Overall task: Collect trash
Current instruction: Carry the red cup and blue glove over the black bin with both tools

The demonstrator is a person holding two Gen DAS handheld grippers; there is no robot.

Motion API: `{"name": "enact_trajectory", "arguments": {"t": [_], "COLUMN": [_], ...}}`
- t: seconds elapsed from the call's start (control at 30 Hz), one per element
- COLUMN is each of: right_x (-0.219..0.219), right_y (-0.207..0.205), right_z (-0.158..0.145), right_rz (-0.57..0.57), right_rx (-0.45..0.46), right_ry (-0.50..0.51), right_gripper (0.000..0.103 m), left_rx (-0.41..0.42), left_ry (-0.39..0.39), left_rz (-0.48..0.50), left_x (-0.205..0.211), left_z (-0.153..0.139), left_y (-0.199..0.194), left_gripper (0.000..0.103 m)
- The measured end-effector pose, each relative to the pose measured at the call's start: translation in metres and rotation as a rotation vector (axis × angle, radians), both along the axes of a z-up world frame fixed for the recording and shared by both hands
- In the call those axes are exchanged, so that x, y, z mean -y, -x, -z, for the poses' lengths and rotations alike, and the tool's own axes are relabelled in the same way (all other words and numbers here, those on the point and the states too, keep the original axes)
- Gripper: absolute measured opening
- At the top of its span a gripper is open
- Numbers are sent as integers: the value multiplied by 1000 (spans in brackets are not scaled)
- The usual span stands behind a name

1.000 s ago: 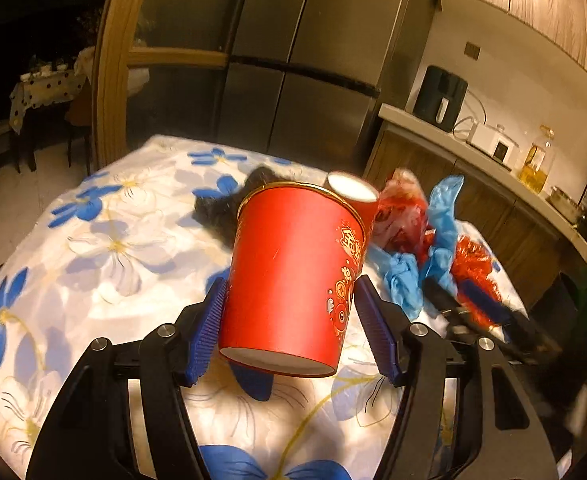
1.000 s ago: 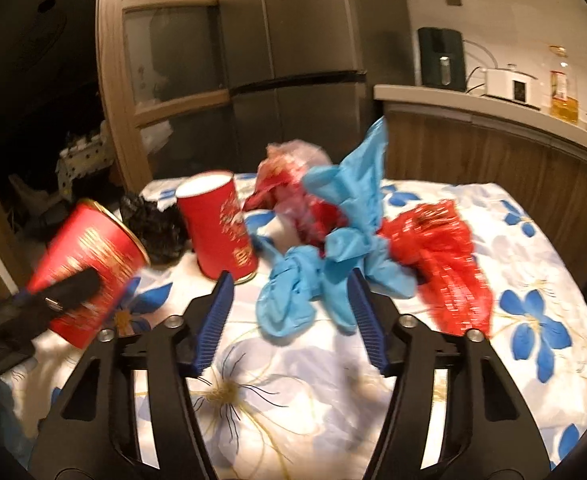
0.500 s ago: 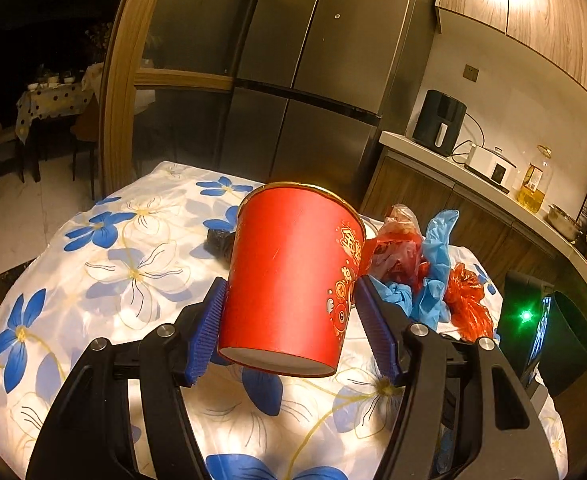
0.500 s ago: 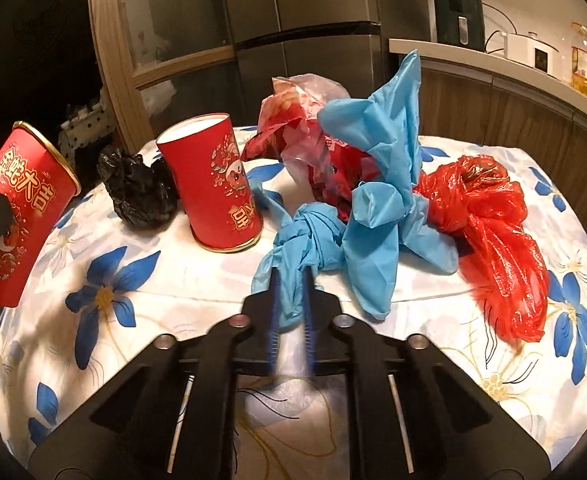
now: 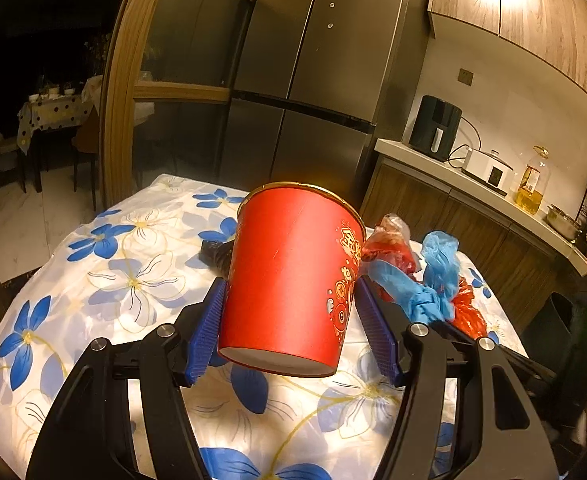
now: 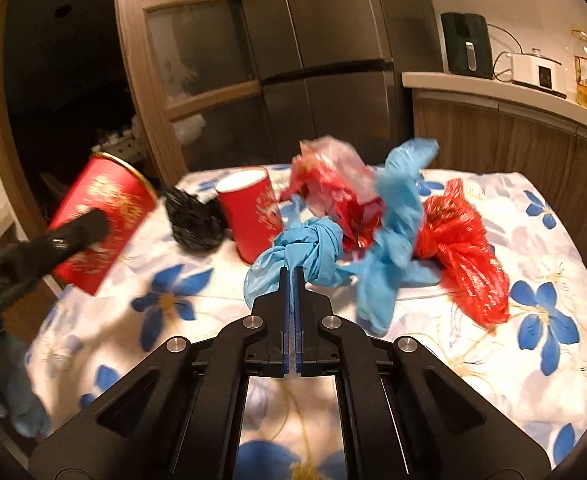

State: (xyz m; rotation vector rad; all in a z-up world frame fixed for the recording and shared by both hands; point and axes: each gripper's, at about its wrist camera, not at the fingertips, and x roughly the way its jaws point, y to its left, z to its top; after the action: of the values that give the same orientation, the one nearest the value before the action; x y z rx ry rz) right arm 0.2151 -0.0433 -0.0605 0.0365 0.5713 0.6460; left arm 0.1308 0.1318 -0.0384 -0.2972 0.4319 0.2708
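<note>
A: Starting on the left wrist view. The left gripper (image 5: 289,320) is clamping a big red paper tub (image 5: 293,276) with gold print, its blue pads pressing on both sides, and the tub is hanging clear above the floral tablecloth (image 5: 125,268), tilted with its rim away from the camera.

B: And past the tub?

A: A black crumpled bag (image 5: 215,254) is peeking out at its left, and at its right a red plastic bag (image 5: 389,240) and a knotted blue plastic bag (image 5: 425,292) are showing, with a steel fridge (image 5: 313,80) standing behind the table.

B: Over to the right wrist view.

A: The right gripper (image 6: 292,280) is nearly fully closed, pinching a thin fold of the blue plastic bag (image 6: 317,248) between its pads, with the rest of that bag trailing off to the right, partly blurred.

B: Neighbours?

A: A smaller red paper cup (image 6: 251,216) is standing upright on the cloth just behind the bag, beside the black bag (image 6: 193,222). A crinkled red bag (image 6: 465,248) is lying to the right. The tub (image 6: 105,216) is showing at the left in the other gripper.
</note>
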Motion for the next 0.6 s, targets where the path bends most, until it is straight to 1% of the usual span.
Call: {"name": "enact_trajectory", "arguments": {"t": [0.33,0.47,0.6], "right_x": [43,66,91], "right_y": [40,51,59], "right_z": [-48,-66,-75], "right_rz": [-15,9,50], "right_rx": [88,126,152], "right_ry": [-113,-147,-159], "right_gripper": [2,2,2], "left_rx": [31,43,55], "left_ry": [-17,-38,-54], "left_rz": [21,53,90], "left_x": [28,48,71], "left_z": [-13,-19,-24], "left_y": [9,11,9], "left_gripper": [63,63,63]}}
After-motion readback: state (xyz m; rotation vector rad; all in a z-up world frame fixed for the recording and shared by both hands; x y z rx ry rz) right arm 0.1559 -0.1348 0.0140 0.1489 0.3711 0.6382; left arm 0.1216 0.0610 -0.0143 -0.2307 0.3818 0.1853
